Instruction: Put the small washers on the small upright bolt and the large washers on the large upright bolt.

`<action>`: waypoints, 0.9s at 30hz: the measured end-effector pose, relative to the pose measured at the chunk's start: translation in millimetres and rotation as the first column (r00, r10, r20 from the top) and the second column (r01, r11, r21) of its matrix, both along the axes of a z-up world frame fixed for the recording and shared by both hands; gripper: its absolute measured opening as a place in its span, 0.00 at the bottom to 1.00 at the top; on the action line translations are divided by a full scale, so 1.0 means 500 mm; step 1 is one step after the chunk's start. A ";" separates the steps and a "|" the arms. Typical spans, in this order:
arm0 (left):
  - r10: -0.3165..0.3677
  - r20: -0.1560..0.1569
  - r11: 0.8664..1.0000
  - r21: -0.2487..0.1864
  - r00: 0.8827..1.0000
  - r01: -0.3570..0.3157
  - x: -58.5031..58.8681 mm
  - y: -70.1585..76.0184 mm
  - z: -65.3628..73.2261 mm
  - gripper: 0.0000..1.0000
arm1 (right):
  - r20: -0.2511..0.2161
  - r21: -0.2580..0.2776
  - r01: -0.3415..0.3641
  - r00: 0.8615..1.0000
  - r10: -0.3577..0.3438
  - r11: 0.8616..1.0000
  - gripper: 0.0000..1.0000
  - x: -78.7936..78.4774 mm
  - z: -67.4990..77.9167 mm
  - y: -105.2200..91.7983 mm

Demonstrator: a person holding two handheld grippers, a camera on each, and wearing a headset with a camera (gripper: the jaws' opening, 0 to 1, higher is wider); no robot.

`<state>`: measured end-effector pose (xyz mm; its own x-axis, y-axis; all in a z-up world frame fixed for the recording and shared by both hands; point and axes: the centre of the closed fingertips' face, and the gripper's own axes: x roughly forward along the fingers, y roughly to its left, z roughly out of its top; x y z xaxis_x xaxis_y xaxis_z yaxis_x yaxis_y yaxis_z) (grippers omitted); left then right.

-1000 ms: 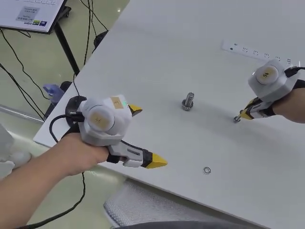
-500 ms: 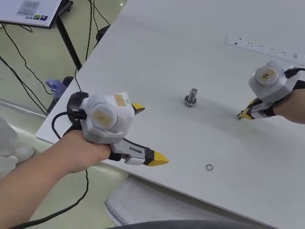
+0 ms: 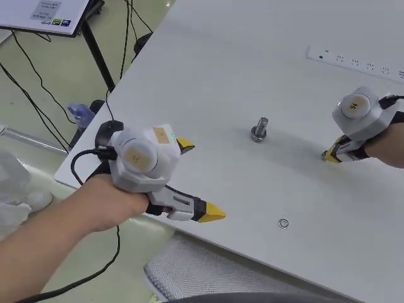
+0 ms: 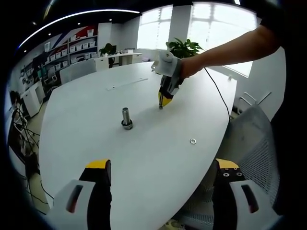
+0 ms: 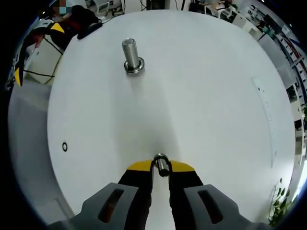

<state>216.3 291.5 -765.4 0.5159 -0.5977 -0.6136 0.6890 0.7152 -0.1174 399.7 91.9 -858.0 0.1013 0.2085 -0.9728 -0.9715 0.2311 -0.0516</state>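
The left gripper [image 3: 197, 180] hangs over the near edge of the white desk [image 3: 208, 76], jaws wide apart, with bare smooth top ahead. A small metal washer [image 3: 283, 223] lies flat just inside that edge, well apart from both grippers. The threaded large bolt [image 3: 259, 129] stands upright mid-desk. Farther in, the right gripper [image 3: 329, 156] seems clamped on the small bolt [image 5: 162, 165], whose round top shows between the yellow jaws.

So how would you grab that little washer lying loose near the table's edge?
Probably by its outer rim, coming straight down from above with one jaw on each side. The washer lies flat on the table, a thin ring with hardly any side to pinch from a low angle.
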 end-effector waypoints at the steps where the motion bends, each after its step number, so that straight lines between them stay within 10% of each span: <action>1: 0.001 -0.001 1.000 0.000 1.000 -0.001 0.000 0.001 0.000 0.88 | -0.001 -0.001 0.001 1.000 -0.001 1.000 0.13 -0.001 0.000 0.000; 27: 0.003 -0.006 1.000 -0.003 1.000 -0.003 -0.017 0.004 -0.008 0.85 | 0.020 0.001 -0.007 1.000 0.007 1.000 0.20 -0.001 0.003 0.004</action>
<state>208.1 293.5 -769.1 0.5139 -0.5984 -0.6147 0.6863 0.7167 -0.1239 399.1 94.1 -856.2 0.1187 0.2106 -0.9703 -0.9720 0.2241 -0.0703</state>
